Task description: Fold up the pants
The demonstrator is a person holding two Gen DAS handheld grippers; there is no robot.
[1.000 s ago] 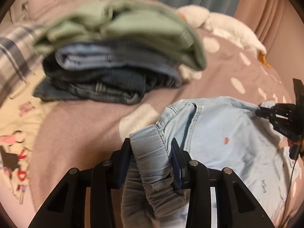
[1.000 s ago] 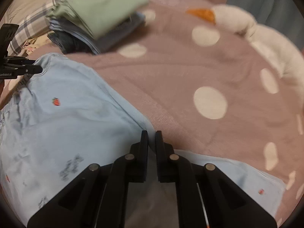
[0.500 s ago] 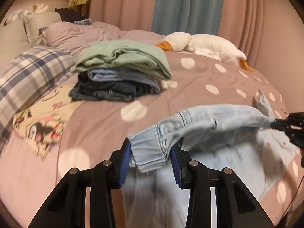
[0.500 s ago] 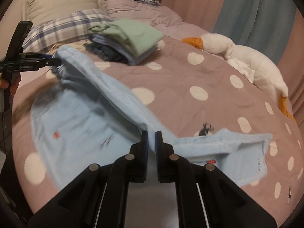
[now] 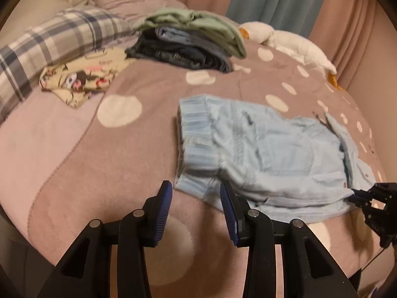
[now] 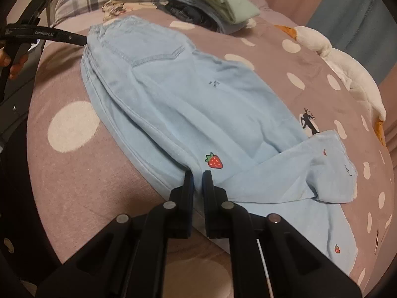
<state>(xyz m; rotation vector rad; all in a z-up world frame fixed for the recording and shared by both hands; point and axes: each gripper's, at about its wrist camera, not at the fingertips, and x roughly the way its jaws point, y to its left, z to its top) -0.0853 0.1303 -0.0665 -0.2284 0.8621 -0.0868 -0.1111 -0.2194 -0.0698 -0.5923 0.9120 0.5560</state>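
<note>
- No containers in view; everything sits on the bed (image 5: 62, 149) with the mauve polka-dot blanket.
- Light blue pants (image 6: 173, 94) lie flat on the blanket, folded lengthwise; elastic waistband (image 5: 196, 134) end is near the left tool, leg end toward the right tool.
- Lower leg (image 6: 310, 173) is doubled back at an angle, hem lying on top of the leg near the strawberry patch (image 6: 214, 161).
- Left tool (image 5: 194, 196): jaws apart, holding nothing, just short of the waistband corner.
- Right tool (image 6: 197, 178): jaws nearly together, clamped on the folded pants edge just below the strawberry.
- Versus 0.5 s ago: the left tool was gripping the waistband with the pants lifted and stretched between both tools; now the waistband is released and the cloth is down on the blanket. Right grip unchanged.
- Stack of folded clothes (image 5: 191, 42) (green on top, denim under) sits beyond the pants, well apart.
- Plaid pillow (image 5: 57, 39) and cartoon-print cloth (image 5: 82, 79) to the left; white goose plush (image 6: 347, 69) along the far right edge.
- Open blanket left of the waistband and between the pants and the stack; near bed edge is right under both tools.
</note>
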